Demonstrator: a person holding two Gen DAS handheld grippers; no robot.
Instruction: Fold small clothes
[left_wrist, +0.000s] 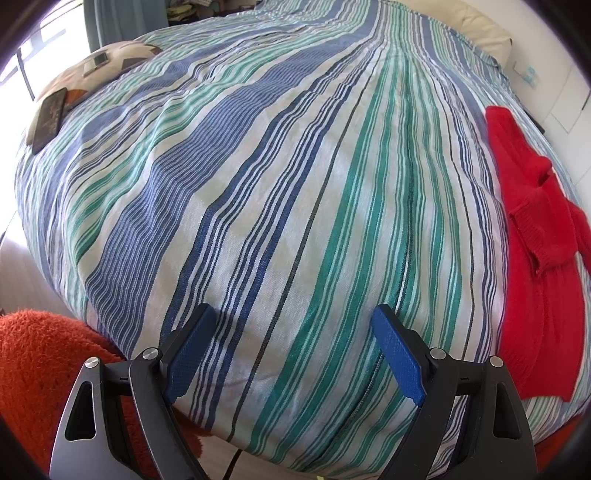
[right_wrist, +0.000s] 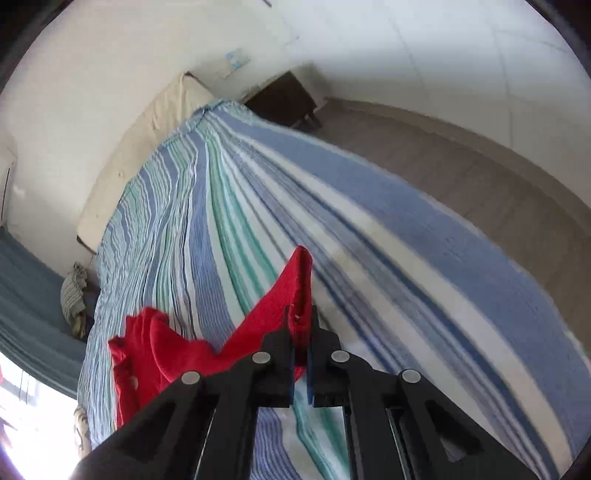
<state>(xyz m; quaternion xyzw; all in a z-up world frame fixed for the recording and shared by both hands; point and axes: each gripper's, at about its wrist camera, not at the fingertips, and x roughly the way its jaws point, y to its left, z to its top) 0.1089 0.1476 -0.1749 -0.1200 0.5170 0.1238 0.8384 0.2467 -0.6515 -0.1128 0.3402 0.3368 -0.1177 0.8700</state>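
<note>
A small red knit sweater (left_wrist: 535, 236) lies on the striped bedspread (left_wrist: 277, 184) at the right edge of the left wrist view. My left gripper (left_wrist: 291, 317) is open and empty, low over the bedspread near the bed's front edge, well left of the sweater. In the right wrist view my right gripper (right_wrist: 301, 317) is shut on a part of the red sweater (right_wrist: 291, 288) and holds it lifted off the bedspread (right_wrist: 369, 229). The rest of the sweater trails down to the left onto the bed.
A patterned cushion (left_wrist: 92, 70) with a dark phone (left_wrist: 50, 118) lies at the bed's far left. An orange shaggy rug (left_wrist: 40, 369) lies below the bed's front left. A beige headboard (right_wrist: 147, 147), a dark bedside table (right_wrist: 284, 99) and wood floor (right_wrist: 480, 177) lie beyond.
</note>
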